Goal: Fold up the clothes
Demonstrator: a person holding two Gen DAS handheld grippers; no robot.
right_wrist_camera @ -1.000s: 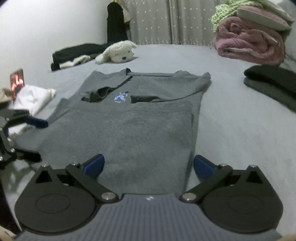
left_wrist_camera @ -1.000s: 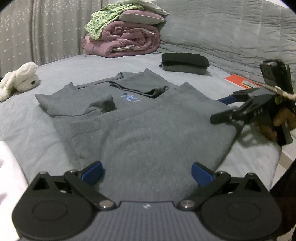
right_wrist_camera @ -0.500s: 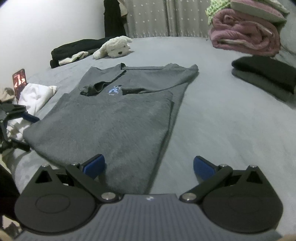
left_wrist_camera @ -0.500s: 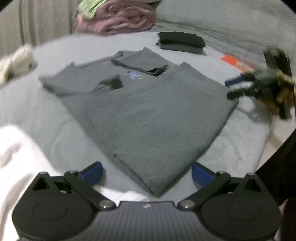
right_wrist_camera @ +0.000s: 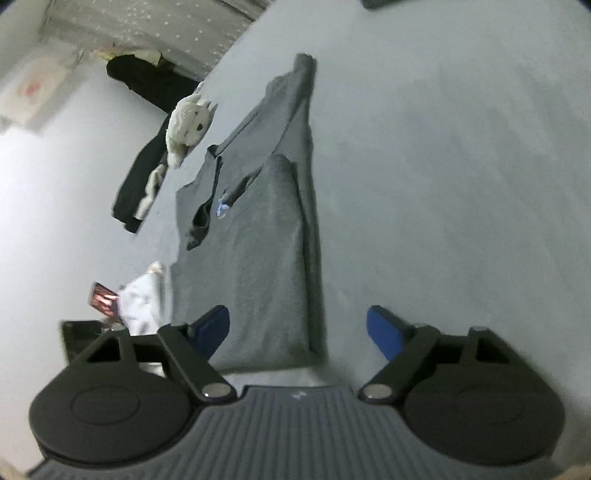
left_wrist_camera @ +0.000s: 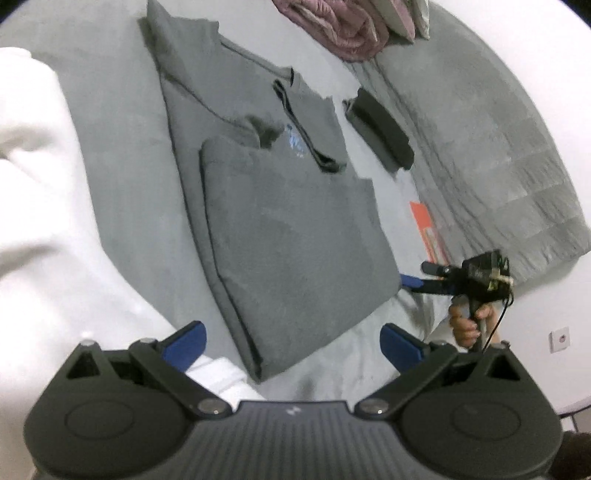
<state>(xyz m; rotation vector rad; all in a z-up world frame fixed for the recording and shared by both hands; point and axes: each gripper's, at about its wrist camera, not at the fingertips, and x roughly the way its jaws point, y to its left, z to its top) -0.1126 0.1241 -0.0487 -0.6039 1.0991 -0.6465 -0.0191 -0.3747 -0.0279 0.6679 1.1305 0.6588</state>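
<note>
You're in a home bedroom: a wide bed (right_wrist_camera: 461,166) under grey bedding, rolled pink blankets (left_wrist_camera: 340,26) piled at its far end, a white plush toy (right_wrist_camera: 188,125) lying near dotted curtains (right_wrist_camera: 147,26), and loose clothes along the edge.

Grey sweatshirt (left_wrist_camera: 291,218): mid-grey all over, small blue print below the darker neckline. Bed cover (right_wrist_camera: 443,184) under it: pale grey, plain. Beyond the sweatshirt's collar end, dusty pink bundle (left_wrist_camera: 340,26). Beside the sweatshirt, folded black garment (left_wrist_camera: 380,129), then an orange card (left_wrist_camera: 424,229) and a quilted grey blanket (left_wrist_camera: 498,129) with a stitched square pattern. White cloth (left_wrist_camera: 33,177) on the sweatshirt's other side. Cream plush toy (right_wrist_camera: 188,122) with dark eye, near the collar. Curtain (right_wrist_camera: 177,40) grey with white dots. Left claw (left_wrist_camera: 291,336) and right claw (right_wrist_camera: 297,328): black arms, blue pads
</note>
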